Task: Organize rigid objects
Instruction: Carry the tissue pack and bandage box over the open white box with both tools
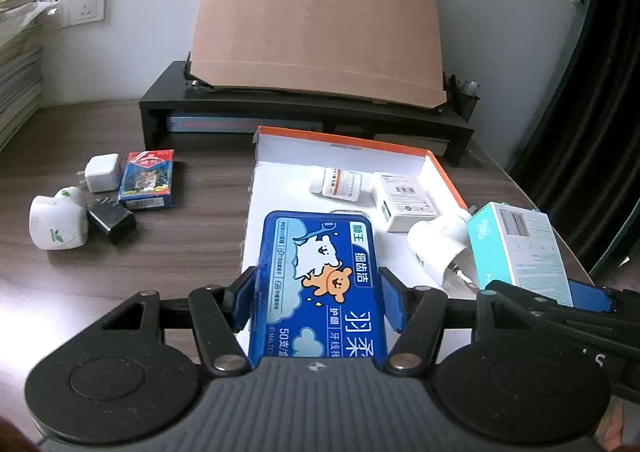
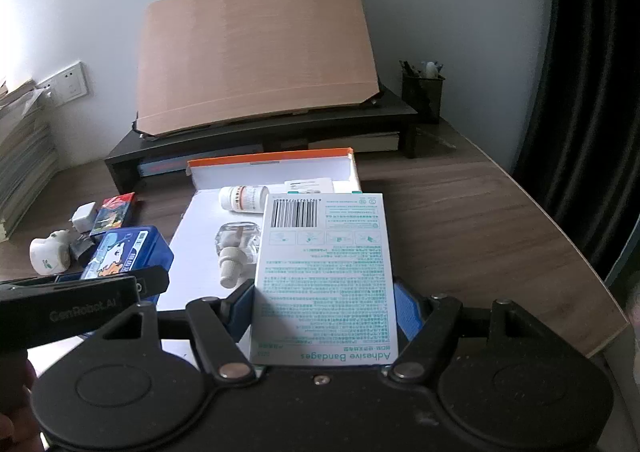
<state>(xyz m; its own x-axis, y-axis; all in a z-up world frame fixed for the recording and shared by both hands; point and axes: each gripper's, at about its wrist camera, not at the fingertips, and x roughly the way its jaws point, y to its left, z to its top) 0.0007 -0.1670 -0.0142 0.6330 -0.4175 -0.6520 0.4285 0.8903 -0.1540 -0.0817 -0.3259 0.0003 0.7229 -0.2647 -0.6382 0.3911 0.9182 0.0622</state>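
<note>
The right tongs [image 2: 324, 308] gripped the adhesive bandage box [image 2: 325, 276] between both blue pads. Ahead of them stood the open white tray [image 2: 200, 228], holding a pill bottle [image 2: 243, 198] and a clear pump bottle [image 2: 234, 248]. To their left, the left tongs [image 2: 80, 284] carried a blue floss case [image 2: 128, 252].

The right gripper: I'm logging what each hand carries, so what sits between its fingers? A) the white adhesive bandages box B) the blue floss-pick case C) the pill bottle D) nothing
A: the right gripper has its blue pads against both sides of the adhesive bandages box.
</note>
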